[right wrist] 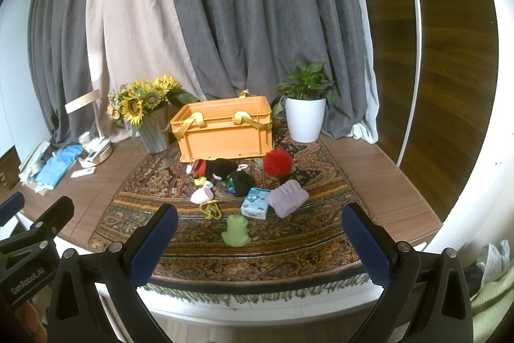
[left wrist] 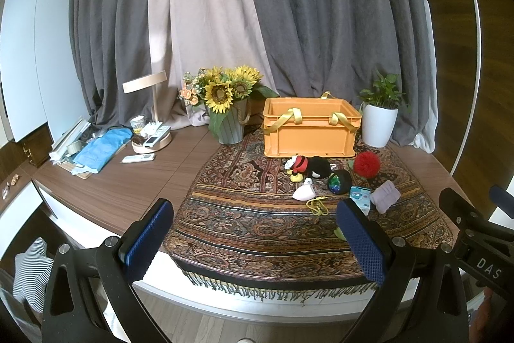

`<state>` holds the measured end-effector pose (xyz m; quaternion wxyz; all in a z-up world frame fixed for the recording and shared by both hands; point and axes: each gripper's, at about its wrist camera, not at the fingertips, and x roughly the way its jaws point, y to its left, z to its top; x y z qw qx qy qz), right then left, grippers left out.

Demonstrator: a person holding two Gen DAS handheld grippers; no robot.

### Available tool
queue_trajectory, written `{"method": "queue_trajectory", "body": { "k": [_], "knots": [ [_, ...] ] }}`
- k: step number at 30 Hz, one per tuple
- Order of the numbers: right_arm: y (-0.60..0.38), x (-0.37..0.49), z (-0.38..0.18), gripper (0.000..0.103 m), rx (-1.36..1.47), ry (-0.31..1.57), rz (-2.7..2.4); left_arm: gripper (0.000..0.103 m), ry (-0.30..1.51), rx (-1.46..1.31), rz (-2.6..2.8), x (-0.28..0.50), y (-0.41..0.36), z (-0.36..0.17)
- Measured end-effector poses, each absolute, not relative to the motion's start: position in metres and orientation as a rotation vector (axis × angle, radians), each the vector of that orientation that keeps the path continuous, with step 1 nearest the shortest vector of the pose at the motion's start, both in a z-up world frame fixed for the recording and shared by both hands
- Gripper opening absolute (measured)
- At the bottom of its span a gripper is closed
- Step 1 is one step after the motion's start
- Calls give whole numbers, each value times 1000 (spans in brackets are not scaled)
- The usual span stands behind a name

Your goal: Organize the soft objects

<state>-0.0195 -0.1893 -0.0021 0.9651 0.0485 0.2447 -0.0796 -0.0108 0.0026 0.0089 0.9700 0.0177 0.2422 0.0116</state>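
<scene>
An orange crate (left wrist: 310,127) (right wrist: 225,129) with yellow ribbon handles stands at the back of a patterned cloth (left wrist: 257,224) (right wrist: 289,243). In front of it lie soft things: a black and red plush toy (right wrist: 215,169) (left wrist: 310,166), a red fluffy ball (right wrist: 278,163) (left wrist: 366,164), a dark round ball (right wrist: 239,182), a lilac folded cloth (right wrist: 287,197) (left wrist: 384,196), a tissue pack (right wrist: 255,207), a pink pouch (right wrist: 201,195), a yellow charm (right wrist: 210,209) and a green frog (right wrist: 236,230). My left gripper (left wrist: 253,241) and right gripper (right wrist: 261,243) are both open, empty, near the table's front edge.
A sunflower vase (left wrist: 229,118) (right wrist: 154,127) stands left of the crate and a white potted plant (left wrist: 379,124) (right wrist: 305,118) right of it. A lamp, remotes and a blue bag (left wrist: 102,148) crowd the left side. Curtains hang behind.
</scene>
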Motion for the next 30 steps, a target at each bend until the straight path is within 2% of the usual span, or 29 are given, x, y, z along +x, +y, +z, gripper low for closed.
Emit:
{"method": "queue_trajectory", "body": {
  "k": [16,30],
  "knots": [
    [-184,-8,-11,102,103,514,-153,103,507,61,-48,-1,1,-6],
    [-159,58,-47,102,149,599,-245,103,557,182,-235,98,16,-29]
  ]
}}
